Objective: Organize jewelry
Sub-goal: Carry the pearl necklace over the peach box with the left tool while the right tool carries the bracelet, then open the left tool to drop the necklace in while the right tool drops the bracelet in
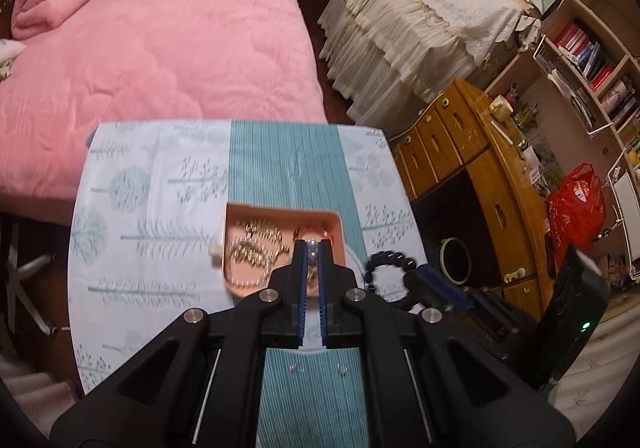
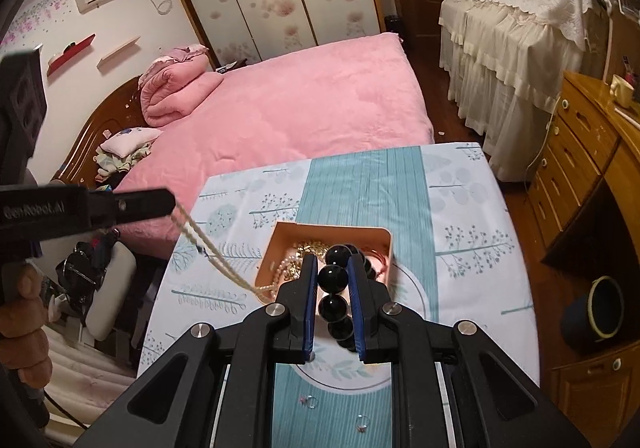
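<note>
Gripping a pearl strand (image 2: 208, 246), the left gripper (image 1: 313, 248) is clenched on its beads; in the right view the strand runs taut from the gripper at 9 o'clock down into the pink box (image 2: 332, 244) at centre. The right gripper (image 2: 334, 268) clamps a black bead bracelet (image 2: 334, 278), held over the box's near edge. Gold chains (image 1: 256, 244) lie inside the box, which sits on the patterned cloth (image 1: 160, 207). Two small rings (image 2: 362, 422) lie on the cloth at 6 o'clock.
</note>
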